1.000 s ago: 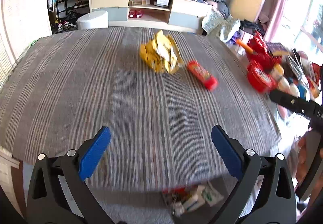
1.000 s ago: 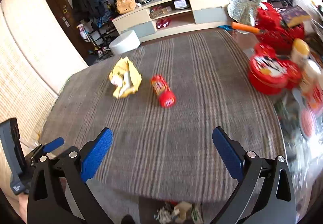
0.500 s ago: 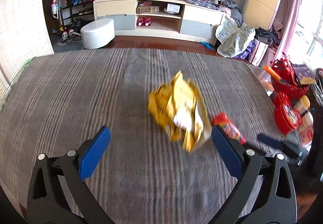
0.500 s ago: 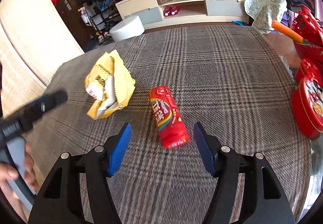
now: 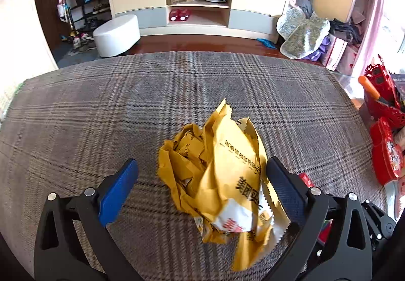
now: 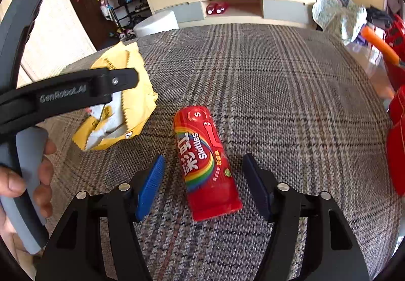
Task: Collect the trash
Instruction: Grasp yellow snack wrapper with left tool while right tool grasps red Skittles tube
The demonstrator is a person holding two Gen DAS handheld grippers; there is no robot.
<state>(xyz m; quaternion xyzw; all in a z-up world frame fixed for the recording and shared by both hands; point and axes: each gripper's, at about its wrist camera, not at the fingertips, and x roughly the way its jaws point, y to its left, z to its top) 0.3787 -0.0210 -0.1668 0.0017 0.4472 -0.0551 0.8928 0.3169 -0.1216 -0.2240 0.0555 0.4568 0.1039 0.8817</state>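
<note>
Your left gripper (image 5: pixel 200 179) hangs over the plaid-covered worktop (image 5: pixel 101 108) with its jaws spread wide around the crumpled yellow wrapper (image 5: pixel 217 179), which lies between the two blue pads; the right-hand pad (image 5: pixel 283 187) sits just beside the wrapper's edge, perhaps brushing it, while the left-hand pad stands clear, so nothing is grasped there. In that view the wrapper fills the space from the centre down toward 5 o'clock, and a sliver of the red Skittles tube (image 5: pixel 305 178) peeks out behind the right finger at about 4 o'clock. Your right gripper (image 6: pixel 202 184) points down at that same red Skittles tube (image 6: pixel 206 162), which lies on its side on the cloth, its far end toward 12 o'clock and its near end between the pads. Those jaws have just been closing in on the tube, but there is visible cloth on both sides between pad and tube (no contact yet), so it is released, not clamped. From the right wrist the yellow wrapper (image 6: pixel 119 103) lies at about 10 o'clock of the tube, near it but apart, partly covered by the left gripper's black finger, with your left hand (image 6: pixel 38 174) on its grey handle at the 8 o'clock edge.
</note>
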